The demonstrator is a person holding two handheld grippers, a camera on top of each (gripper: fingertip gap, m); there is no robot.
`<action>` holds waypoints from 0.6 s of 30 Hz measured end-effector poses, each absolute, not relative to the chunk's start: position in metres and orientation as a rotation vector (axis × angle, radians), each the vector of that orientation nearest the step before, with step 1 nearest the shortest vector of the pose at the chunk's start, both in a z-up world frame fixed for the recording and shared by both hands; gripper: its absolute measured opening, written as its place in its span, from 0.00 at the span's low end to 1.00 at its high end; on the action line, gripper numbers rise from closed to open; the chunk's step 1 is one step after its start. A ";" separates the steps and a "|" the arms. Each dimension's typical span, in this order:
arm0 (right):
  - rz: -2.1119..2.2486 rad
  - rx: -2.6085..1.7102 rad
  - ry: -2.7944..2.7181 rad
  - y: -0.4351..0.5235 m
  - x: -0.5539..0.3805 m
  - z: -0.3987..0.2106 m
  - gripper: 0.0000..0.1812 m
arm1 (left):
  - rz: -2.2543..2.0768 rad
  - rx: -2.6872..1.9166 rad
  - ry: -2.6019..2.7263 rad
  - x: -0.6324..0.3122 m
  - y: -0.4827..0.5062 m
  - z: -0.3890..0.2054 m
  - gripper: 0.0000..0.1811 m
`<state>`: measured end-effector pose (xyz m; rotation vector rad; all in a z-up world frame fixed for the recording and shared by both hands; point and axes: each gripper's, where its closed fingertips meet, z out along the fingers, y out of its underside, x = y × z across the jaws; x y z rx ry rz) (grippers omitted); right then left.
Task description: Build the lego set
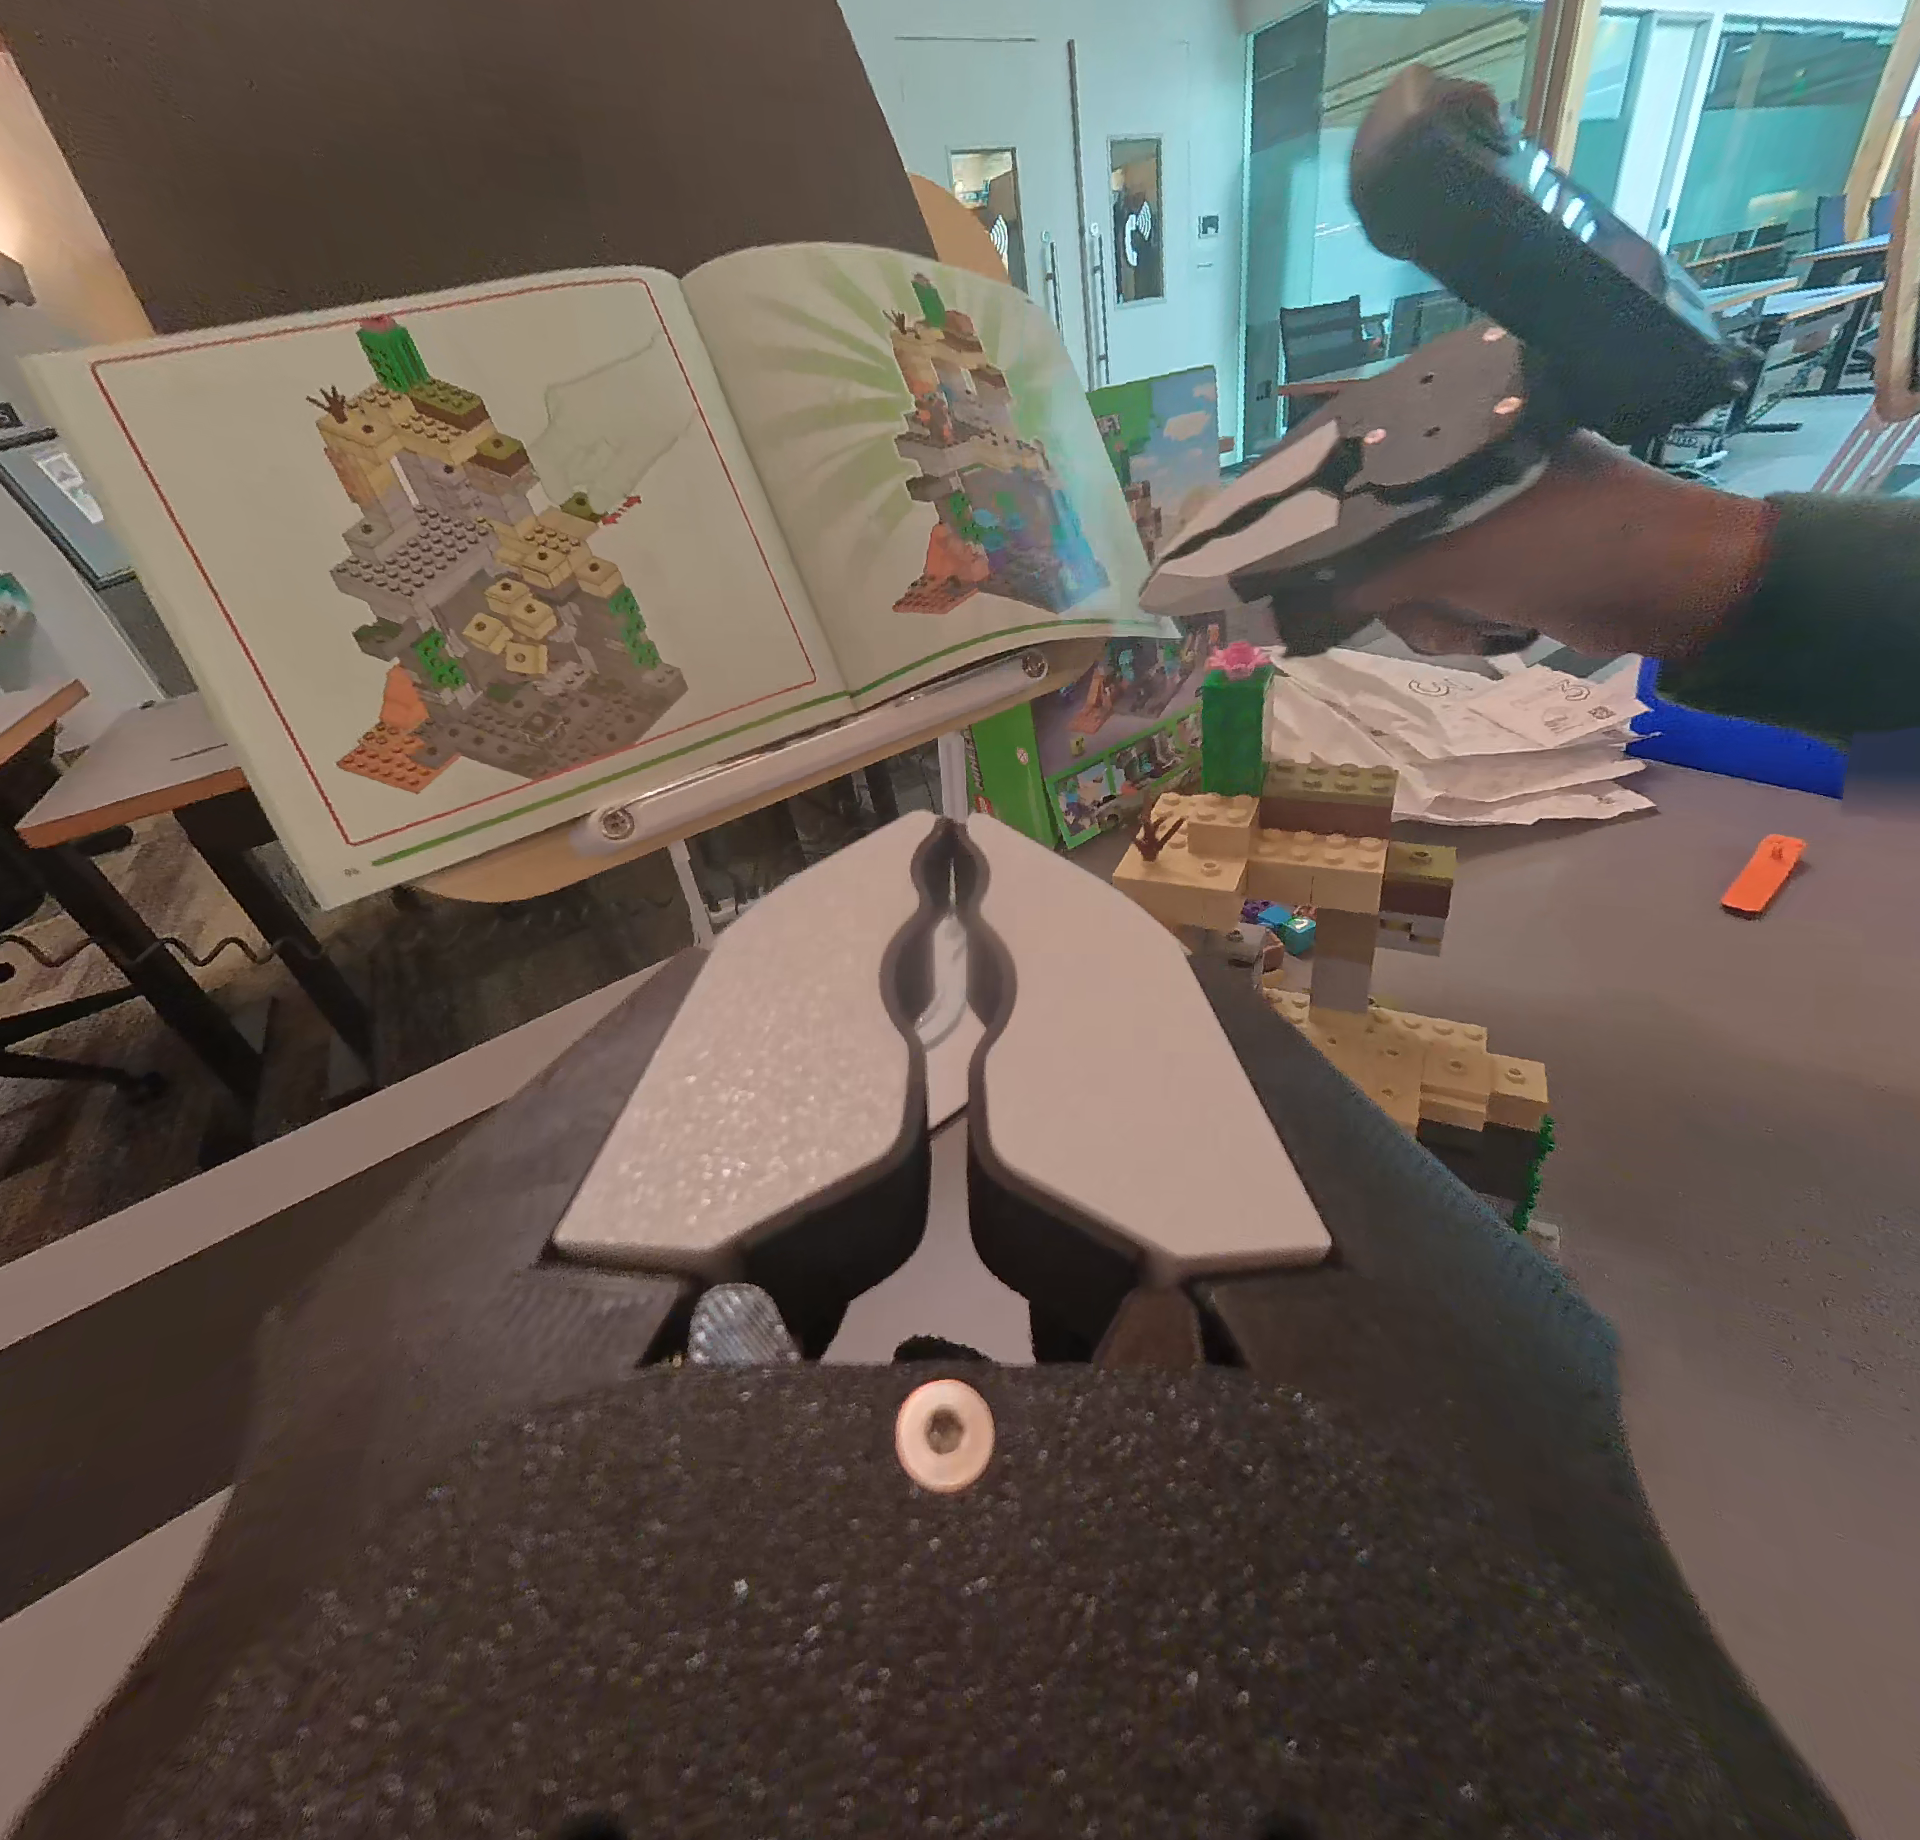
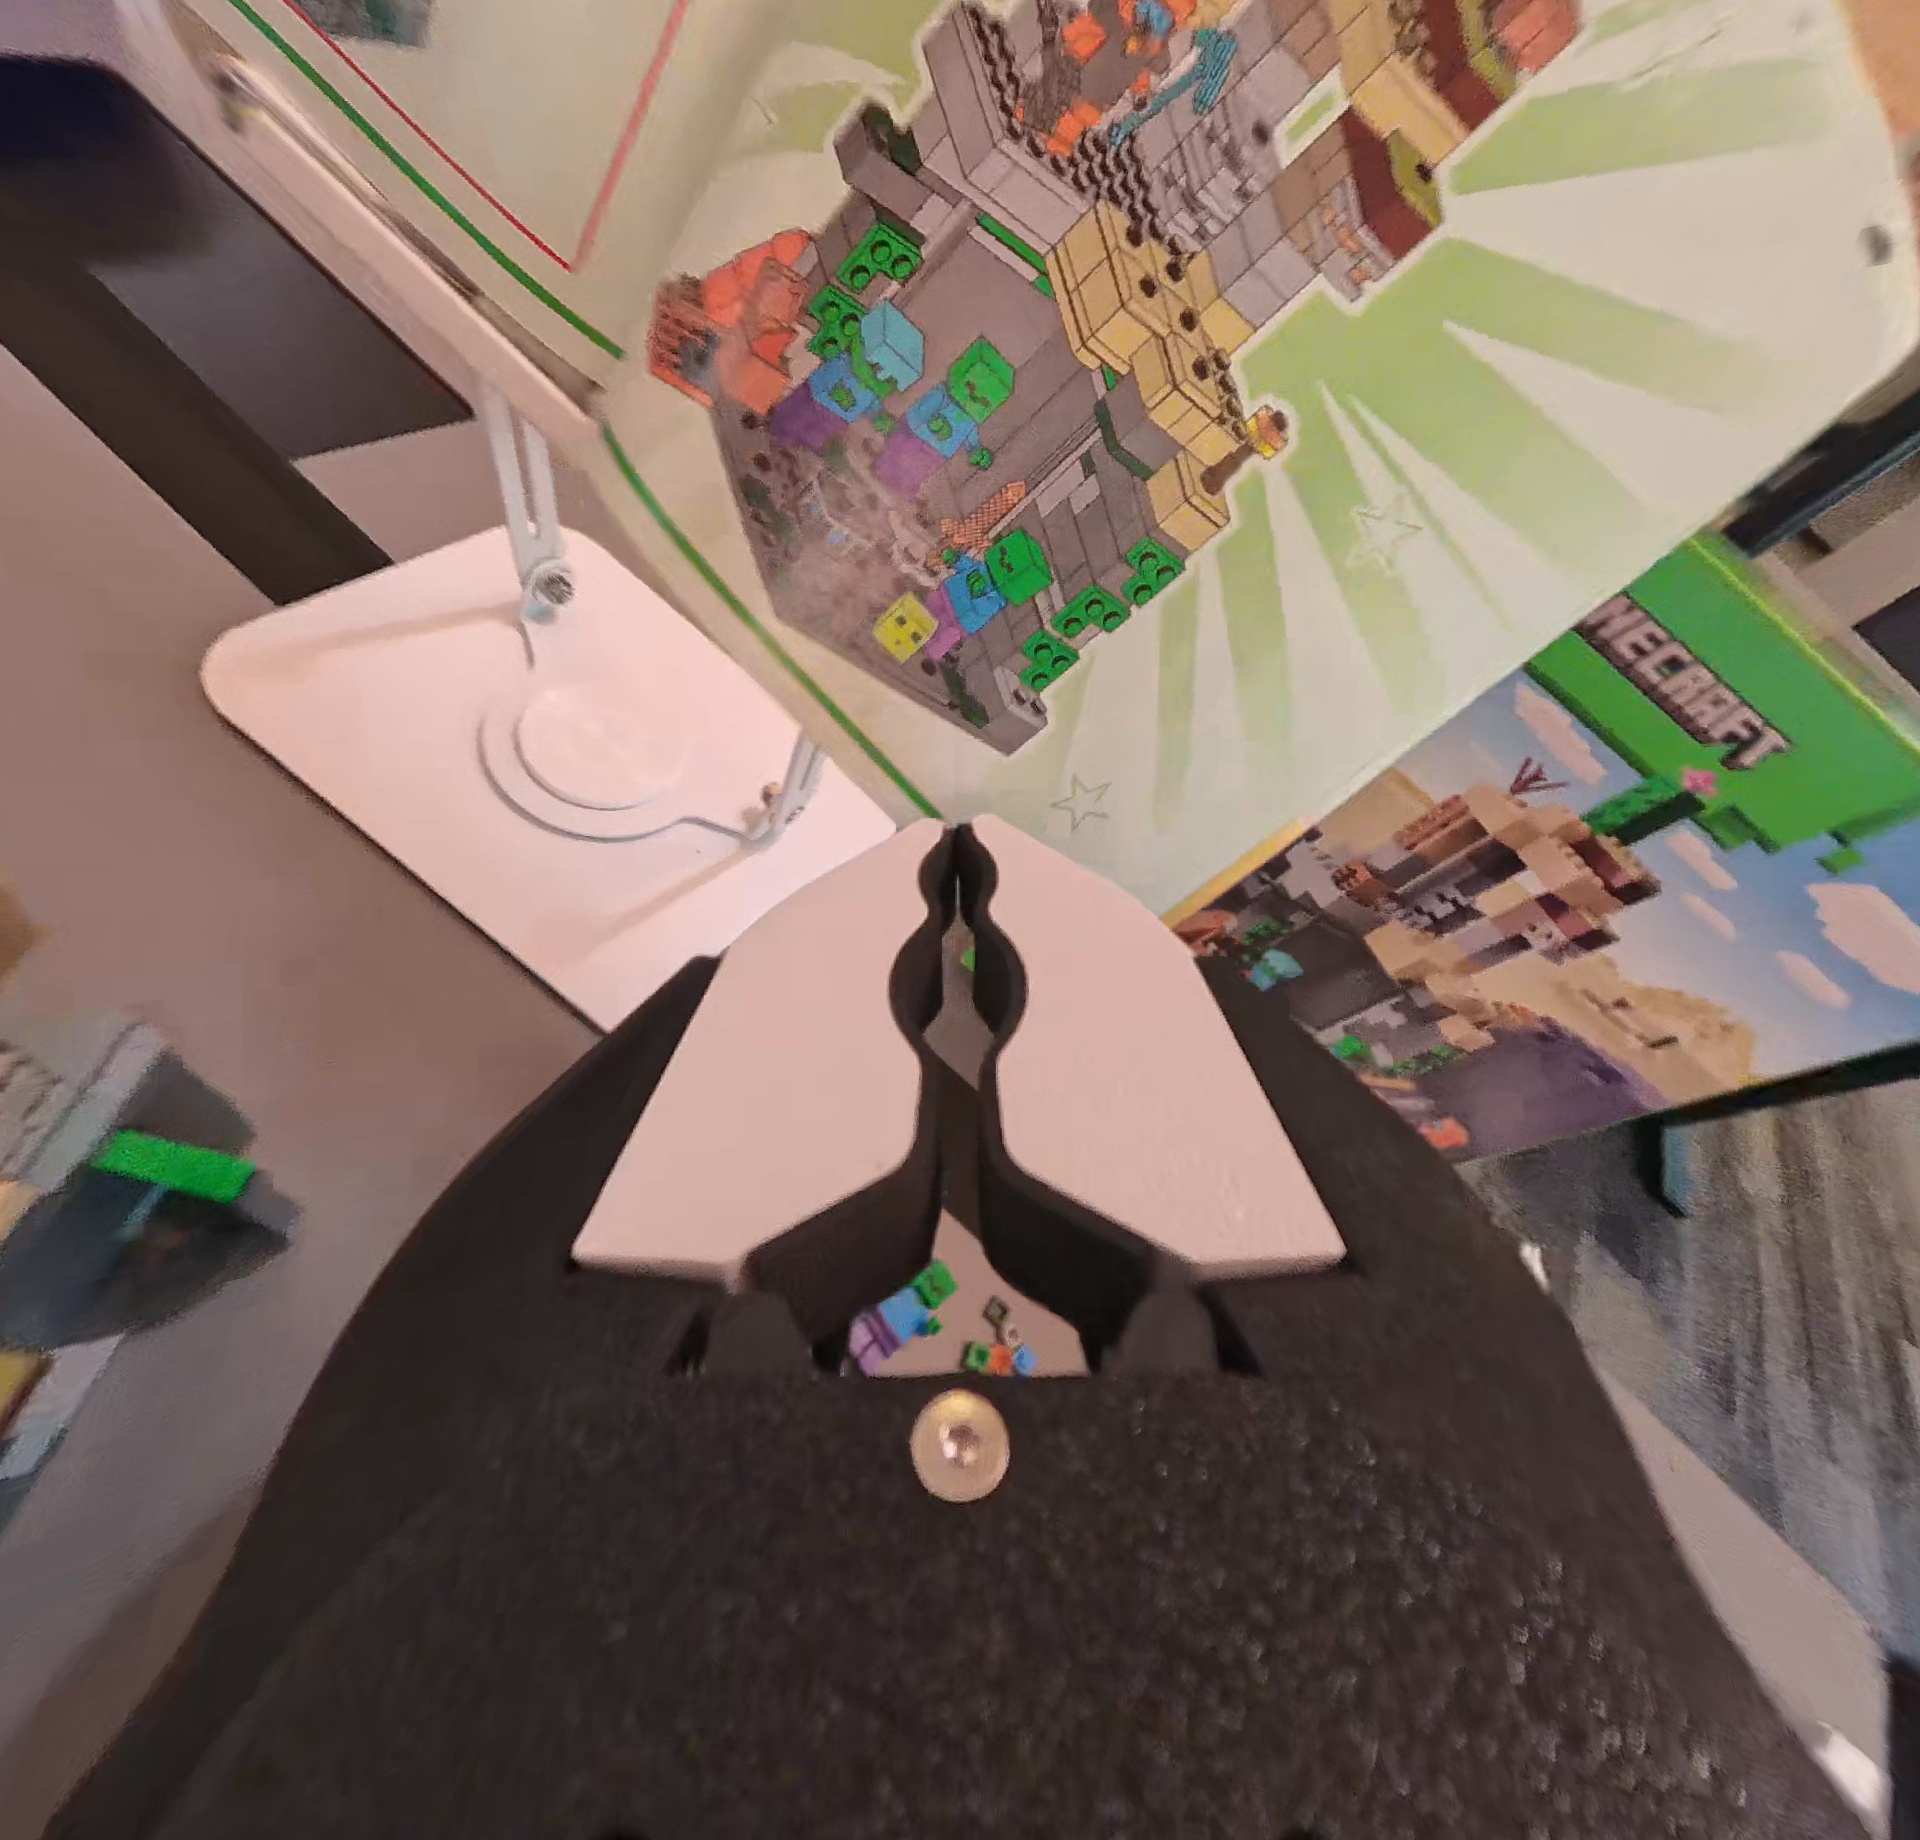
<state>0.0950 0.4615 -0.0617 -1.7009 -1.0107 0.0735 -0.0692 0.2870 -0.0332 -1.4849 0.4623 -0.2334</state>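
An open instruction booklet (image 1: pixel 582 533) rests on a white stand (image 2: pixel 499 710) at centre frame of the left wrist view, its pages showing a blocky brick model. The right tool (image 1: pixel 1174 569) — held in a person's hand (image 1: pixel 1538 564) entering from the right edge — has its fingers pressed together at the lower right corner of the booklet's right-hand page; whether it actually pinches the paper cannot be told. The left tool (image 1: pixel 951 834), in the lower centre, is closed on nothing, its tips meeting. The part-built lego set (image 1: pixel 1320 855) — tan and brown blocks topped by a green cactus with a pink flower — stands on the grey counter (image 1: pixel 1714 1219) at right of centre, an orange brick separator (image 1: pixel 1761 874) lying apart from it, the set's box (image 2: pixel 1558 907) behind
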 end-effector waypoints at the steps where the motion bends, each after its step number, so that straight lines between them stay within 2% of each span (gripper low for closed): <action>1: 0.095 -1.680 -0.991 0.451 0.097 -0.058 0.00 | -0.233 -1.481 0.467 -0.069 0.285 -0.031 0.00; 9: 0.409 -1.529 -0.843 0.326 0.114 -0.047 0.00 | -0.257 -1.457 0.517 -0.060 0.258 -0.015 0.00; 18: 0.712 -1.548 -0.806 0.252 0.132 -0.126 0.00 | -0.302 -1.625 0.538 -0.057 0.218 -0.110 0.01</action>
